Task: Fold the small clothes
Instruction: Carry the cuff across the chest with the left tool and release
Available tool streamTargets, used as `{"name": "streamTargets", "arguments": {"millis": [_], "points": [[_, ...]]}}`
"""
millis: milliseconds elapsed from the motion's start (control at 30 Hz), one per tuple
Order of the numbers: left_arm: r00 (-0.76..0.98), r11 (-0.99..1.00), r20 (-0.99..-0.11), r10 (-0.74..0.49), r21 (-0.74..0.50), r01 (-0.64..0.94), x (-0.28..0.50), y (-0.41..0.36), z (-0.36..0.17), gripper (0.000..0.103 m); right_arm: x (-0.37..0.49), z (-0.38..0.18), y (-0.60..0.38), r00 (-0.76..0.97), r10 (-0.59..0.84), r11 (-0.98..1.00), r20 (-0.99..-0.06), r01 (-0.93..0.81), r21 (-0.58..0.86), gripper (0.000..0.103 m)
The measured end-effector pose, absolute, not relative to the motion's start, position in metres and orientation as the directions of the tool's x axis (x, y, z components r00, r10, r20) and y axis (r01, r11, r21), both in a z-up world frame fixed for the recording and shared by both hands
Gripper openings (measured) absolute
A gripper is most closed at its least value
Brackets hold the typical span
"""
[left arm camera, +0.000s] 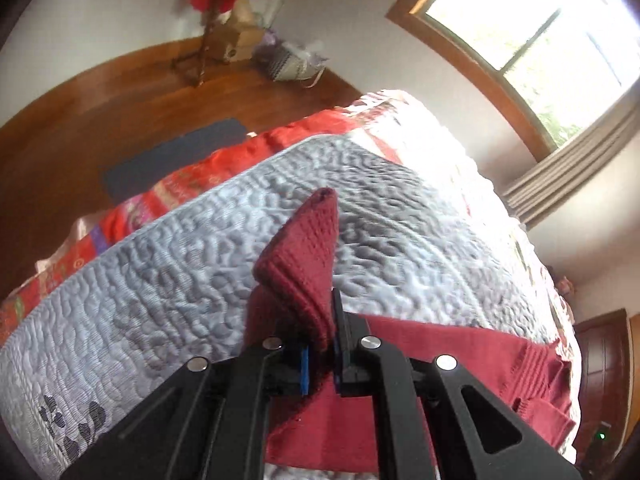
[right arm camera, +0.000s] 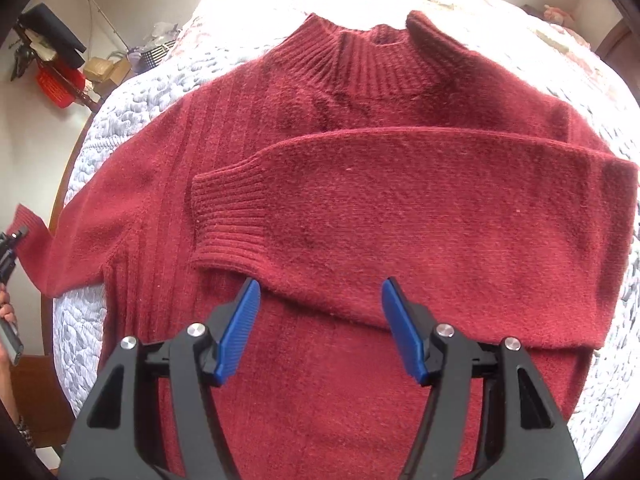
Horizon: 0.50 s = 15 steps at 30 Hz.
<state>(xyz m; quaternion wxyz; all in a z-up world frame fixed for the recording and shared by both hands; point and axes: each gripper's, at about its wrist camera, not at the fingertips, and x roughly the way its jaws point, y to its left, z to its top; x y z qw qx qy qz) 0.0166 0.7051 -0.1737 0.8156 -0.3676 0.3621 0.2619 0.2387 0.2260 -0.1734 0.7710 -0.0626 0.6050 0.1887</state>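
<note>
Dark red knit sweater [right arm camera: 360, 208] spread front-up on a bed, over a pale grey quilted bedspread [right arm camera: 132, 100], ribbed collar [right arm camera: 372, 64] toward the far side. In the right wrist view, 1 sleeve [right arm camera: 400, 208] folded across the chest, its ribbed cuff [right arm camera: 228, 216] lying on the vertical rib pattern of the body. Other sleeve [right arm camera: 80, 232] stretched out past the sweater's edge toward the left claw [right arm camera: 12, 248], seen only at the frame border.

Right claw [right arm camera: 320, 328] spread wide, blue pads [right arm camera: 236, 332] well apart, hovering just above the sweater near the lower edge of the folded sleeve, gripping nothing.

Left claw [left arm camera: 320, 354] pressed together on the sleeve cuff [left arm camera: 304, 264], pinching the knit so the ribbed end stands up in a peak above the bedspread [left arm camera: 160, 272]. Rest of the sweater [left arm camera: 460, 360] lying flat beyond and beneath the claw.

Past the bed in the left wrist view: red patterned blanket [left arm camera: 168, 188] at the mattress edge, wooden floor [left arm camera: 100, 92], dark mat [left arm camera: 172, 156], bright window [left arm camera: 560, 28] with curtain [left arm camera: 572, 168].
</note>
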Motion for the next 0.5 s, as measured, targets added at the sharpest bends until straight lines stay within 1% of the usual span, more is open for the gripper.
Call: {"name": "streamTargets", "arguments": {"millis": [200,333,400,500], "points": [[0.673,0.754,-0.735,0.082,-0.396,-0.524,0.078,0.616,-0.136,0.008,0.238,-0.173,0.198,0.200,0.222,0.933,-0.954,-0.329,0.148,0.063],[0.693,0.827,-0.721,-0.004,-0.391,-0.403,0.114,0.551,-0.131,0.008,0.237,-0.171,0.181,0.211,0.214,0.937,-0.954,-0.321,0.139,0.063],[0.698,0.837,-0.713,-0.066,-0.420,-0.350,0.132,0.520,-0.131,0.008,0.237,-0.170,0.172,0.216,0.210,0.939,-0.954,-0.316,0.135,0.063],[0.692,0.857,-0.710,-0.132,-0.432,-0.280,0.152,0.471,-0.136,0.008,0.240,-0.171,0.154,0.213,0.215,0.944,-0.953,-0.294,0.148,0.063]]}}
